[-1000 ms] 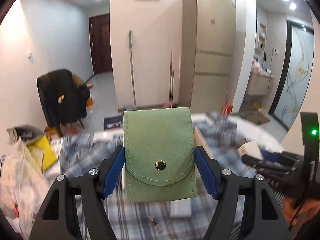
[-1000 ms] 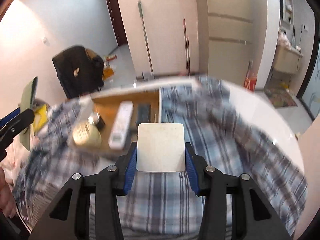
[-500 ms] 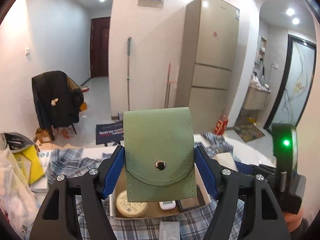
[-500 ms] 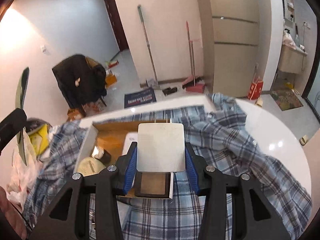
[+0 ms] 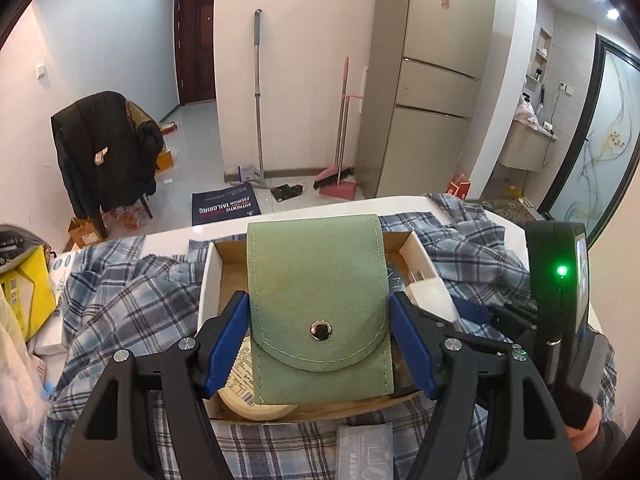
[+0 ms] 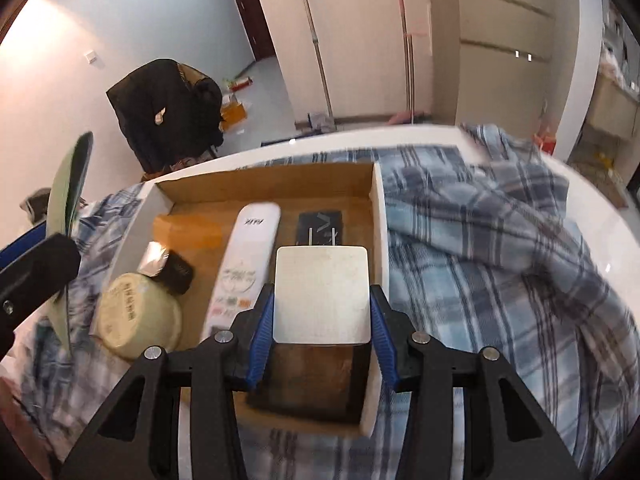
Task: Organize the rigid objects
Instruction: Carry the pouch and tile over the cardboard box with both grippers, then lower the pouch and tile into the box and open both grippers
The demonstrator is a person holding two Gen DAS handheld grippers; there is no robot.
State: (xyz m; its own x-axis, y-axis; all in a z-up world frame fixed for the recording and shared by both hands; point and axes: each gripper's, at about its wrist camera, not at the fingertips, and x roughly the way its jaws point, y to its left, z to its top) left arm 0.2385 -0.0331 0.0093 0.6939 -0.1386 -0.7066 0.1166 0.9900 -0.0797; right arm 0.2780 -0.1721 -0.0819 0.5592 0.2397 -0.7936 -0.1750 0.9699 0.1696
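Observation:
My left gripper (image 5: 319, 320) is shut on a green snap pouch (image 5: 318, 280) and holds it upright above the near side of an open cardboard box (image 5: 210, 276). My right gripper (image 6: 321, 312) is shut on a white plug adapter (image 6: 321, 294), prongs pointing away, above the right half of the same box (image 6: 378, 208). In the box lie a white remote (image 6: 244, 264), a round cream tin (image 6: 138, 316), a small black item (image 6: 176, 274), a dark card (image 6: 319, 226) and a dark brown block (image 6: 308, 380). The pouch shows edge-on at the left of the right wrist view (image 6: 68, 216).
The box rests on a blue plaid cloth (image 6: 500, 260) over a white round table (image 6: 592, 200). A small clear case (image 5: 364, 452) lies on the cloth before the box. Yellow and white packets (image 5: 28, 300) clutter the left. A chair with a black coat (image 5: 104, 148) stands beyond.
Both grippers have moved forward over the box with their loads. The box now lies directly under both, closer and larger in each view.

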